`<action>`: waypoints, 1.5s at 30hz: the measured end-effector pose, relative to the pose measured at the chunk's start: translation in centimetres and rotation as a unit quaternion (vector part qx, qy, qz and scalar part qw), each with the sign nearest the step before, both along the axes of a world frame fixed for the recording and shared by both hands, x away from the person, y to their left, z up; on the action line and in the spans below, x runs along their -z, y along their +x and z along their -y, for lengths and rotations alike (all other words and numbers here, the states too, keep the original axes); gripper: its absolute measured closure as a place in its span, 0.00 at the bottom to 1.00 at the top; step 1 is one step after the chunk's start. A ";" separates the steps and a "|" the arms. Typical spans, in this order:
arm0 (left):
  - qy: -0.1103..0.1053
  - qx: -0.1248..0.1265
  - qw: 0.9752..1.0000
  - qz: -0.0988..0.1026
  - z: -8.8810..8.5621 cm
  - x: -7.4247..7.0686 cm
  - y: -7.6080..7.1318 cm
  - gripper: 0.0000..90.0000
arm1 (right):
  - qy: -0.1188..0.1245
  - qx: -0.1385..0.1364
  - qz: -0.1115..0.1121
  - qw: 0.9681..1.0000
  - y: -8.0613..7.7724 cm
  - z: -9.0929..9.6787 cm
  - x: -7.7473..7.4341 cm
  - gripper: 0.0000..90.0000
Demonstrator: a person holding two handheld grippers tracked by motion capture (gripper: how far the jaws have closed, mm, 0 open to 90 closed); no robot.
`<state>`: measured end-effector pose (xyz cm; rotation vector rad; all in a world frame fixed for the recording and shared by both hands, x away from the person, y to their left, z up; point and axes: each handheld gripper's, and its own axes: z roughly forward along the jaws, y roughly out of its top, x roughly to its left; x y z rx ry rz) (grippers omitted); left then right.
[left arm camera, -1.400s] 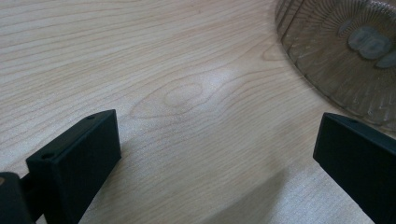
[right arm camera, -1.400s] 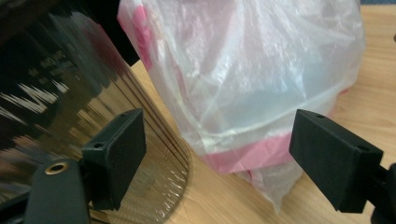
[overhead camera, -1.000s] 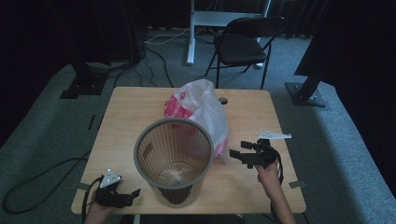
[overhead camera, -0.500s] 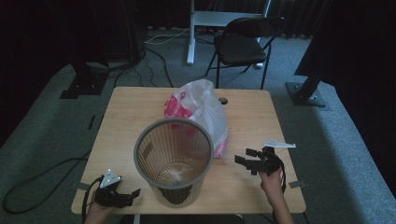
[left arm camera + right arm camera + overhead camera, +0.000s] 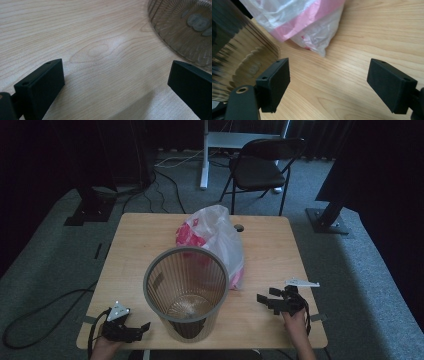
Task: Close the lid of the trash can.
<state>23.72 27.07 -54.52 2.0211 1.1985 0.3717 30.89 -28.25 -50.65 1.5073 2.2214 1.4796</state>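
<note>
In the high view a ribbed, see-through bin (image 5: 186, 292) stands upright near the front edge of the wooden table (image 5: 280, 245), about midway along it, with a white and pink plastic bag (image 5: 220, 237) lying just behind it toward the back edge. The left gripper (image 5: 134, 330) rests at the front left corner, the right gripper (image 5: 270, 298) near the front right corner, both apart from the bin. In the left gripper view the jaws stand wide apart over bare wood, grasping nothing, with the bin's base (image 5: 185, 27) at the upper right. In the right gripper view the jaws are likewise spread and empty; the bag (image 5: 307, 22) lies ahead, the bin wall (image 5: 239, 50) at the left.
</note>
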 end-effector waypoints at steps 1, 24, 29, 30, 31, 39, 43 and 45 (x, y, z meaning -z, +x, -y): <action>-0.001 -0.001 1.000 0.000 0.0 0.0 0.0 0.01 | -0.002 0.001 0.000 1.000 -0.1 0.1 0.1 0.20; 0.002 0.001 1.000 -0.001 0.1 0.0 0.0 0.01 | -0.026 0.030 0.021 0.999 -2.6 2.9 2.3 0.17; 0.001 0.001 1.000 -0.001 0.1 0.0 0.0 0.01 | -0.043 0.042 0.030 0.998 -3.3 3.3 2.7 0.16; 0.002 0.001 1.000 -0.002 0.1 0.0 0.0 0.01 | -0.050 0.042 0.034 0.997 -3.4 3.3 2.8 0.16; 0.001 0.001 1.000 -0.001 0.1 0.0 0.0 0.01 | -0.057 0.045 0.038 0.997 -3.6 3.3 2.9 0.16; 0.001 0.001 1.000 -0.001 0.1 0.0 0.0 0.01 | -0.068 0.039 0.042 0.996 -4.5 3.3 3.3 0.16; 0.001 0.002 1.000 -0.002 0.1 0.0 0.0 0.01 | -0.071 0.041 0.035 0.996 -4.9 3.5 3.8 0.15; 0.001 0.002 1.000 -0.002 0.1 0.0 0.0 0.01 | -0.069 0.041 0.037 0.996 -5.1 3.6 3.9 0.15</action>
